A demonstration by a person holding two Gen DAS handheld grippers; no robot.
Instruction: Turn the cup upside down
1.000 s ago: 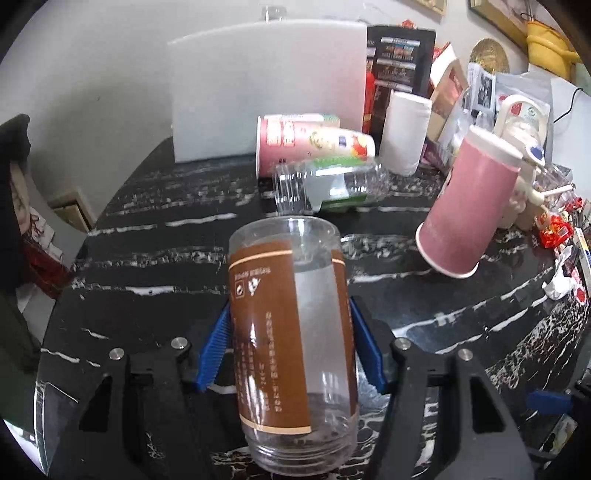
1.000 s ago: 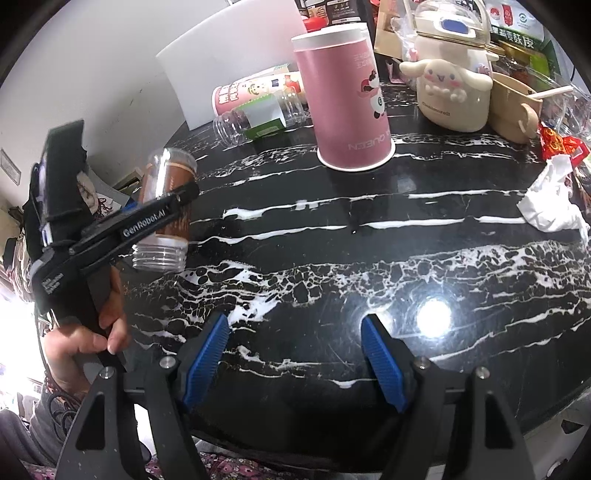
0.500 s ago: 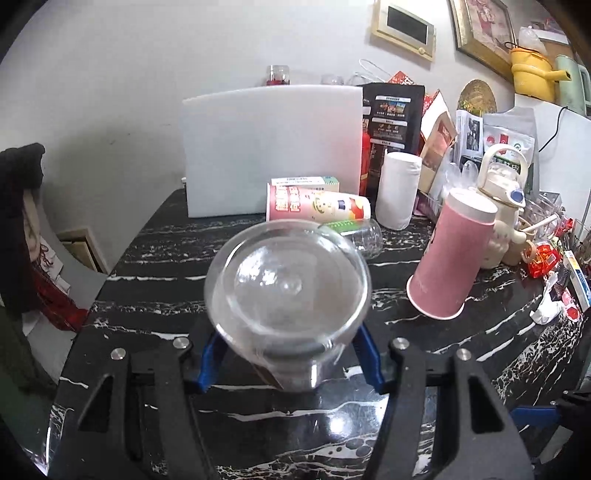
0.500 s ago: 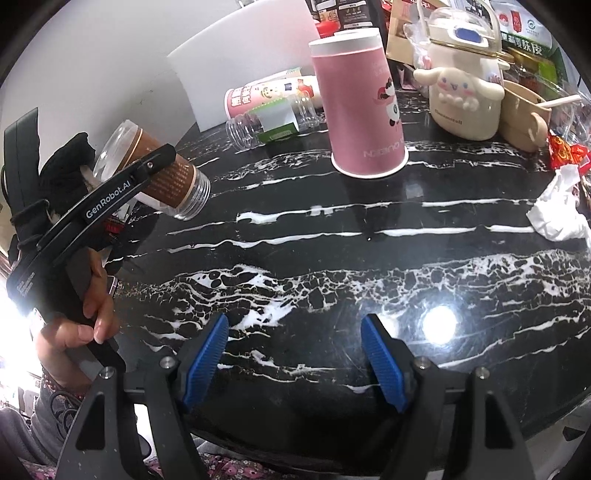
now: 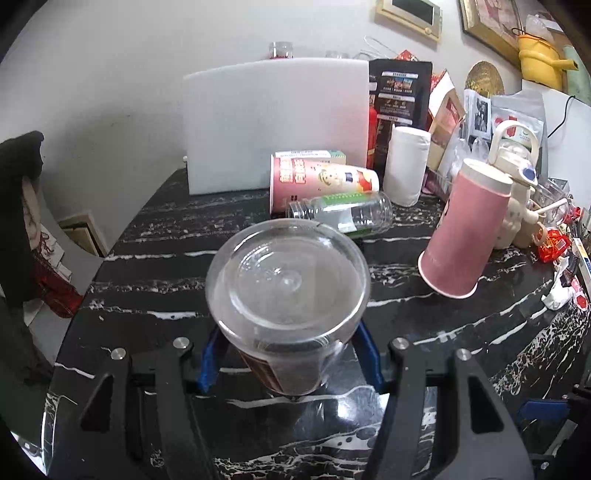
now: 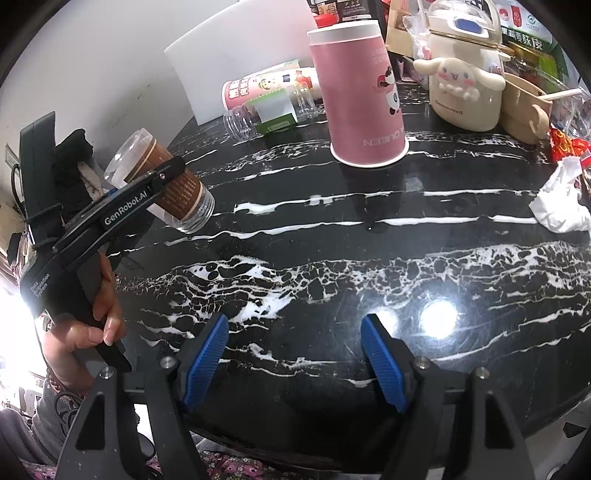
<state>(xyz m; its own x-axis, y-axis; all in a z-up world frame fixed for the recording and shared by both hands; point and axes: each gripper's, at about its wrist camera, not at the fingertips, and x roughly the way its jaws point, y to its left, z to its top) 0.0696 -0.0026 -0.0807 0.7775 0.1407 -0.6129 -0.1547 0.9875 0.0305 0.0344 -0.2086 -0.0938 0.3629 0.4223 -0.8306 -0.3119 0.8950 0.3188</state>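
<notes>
Cup [image 5: 288, 295] sits clamped in our left hand-held gripper [image 5: 288, 360], mid-flip; next, finish inverting above desk [image 6: 332, 236]. Right hand-held gripper [image 6: 295, 350] gapes empty.

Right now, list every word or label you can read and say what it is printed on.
"GenRobot.AI": side of the left gripper, which holds the clear cup.
"QUEEN", upside down: pink paper cup.
"Data Acquisition System": left gripper's handle, barely legible.
Chinese text on the lying carton, the green packet and the black pouch: too small to read.

A lived-in home: cluttered marble table [image 5: 184, 236], framed pictures [image 5: 408, 14], yellow kettle [image 5: 539, 61].
</notes>
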